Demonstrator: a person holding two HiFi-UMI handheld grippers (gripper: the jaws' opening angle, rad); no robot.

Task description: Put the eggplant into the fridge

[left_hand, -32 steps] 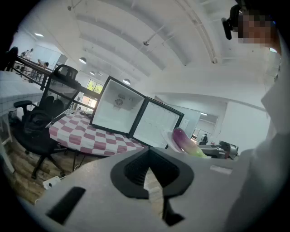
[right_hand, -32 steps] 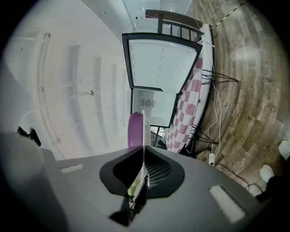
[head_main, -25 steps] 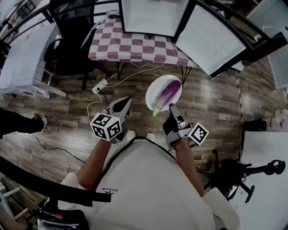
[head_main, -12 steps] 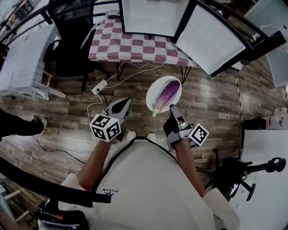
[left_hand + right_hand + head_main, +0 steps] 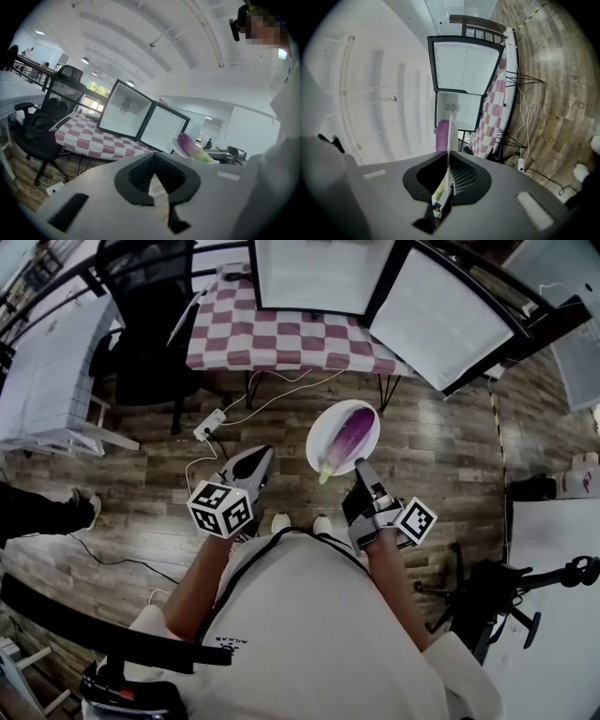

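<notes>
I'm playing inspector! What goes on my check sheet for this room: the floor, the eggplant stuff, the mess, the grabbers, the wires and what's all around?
Surface: brown wooden plank floor; table with a red-and-white checked cloth ahead.
Job's things: purple eggplant lies on a round white plate, held above the floor; small white black-framed fridge stands on the table, its door open.
Clutter: black office chair beside the table.
Grippers: right gripper shut on the plate's rim; left gripper shut, empty.
Cables: white power strip on the floor; white cable runs from it under the table.
Surroundings: someone's shoe and a white desk at the left.
</notes>
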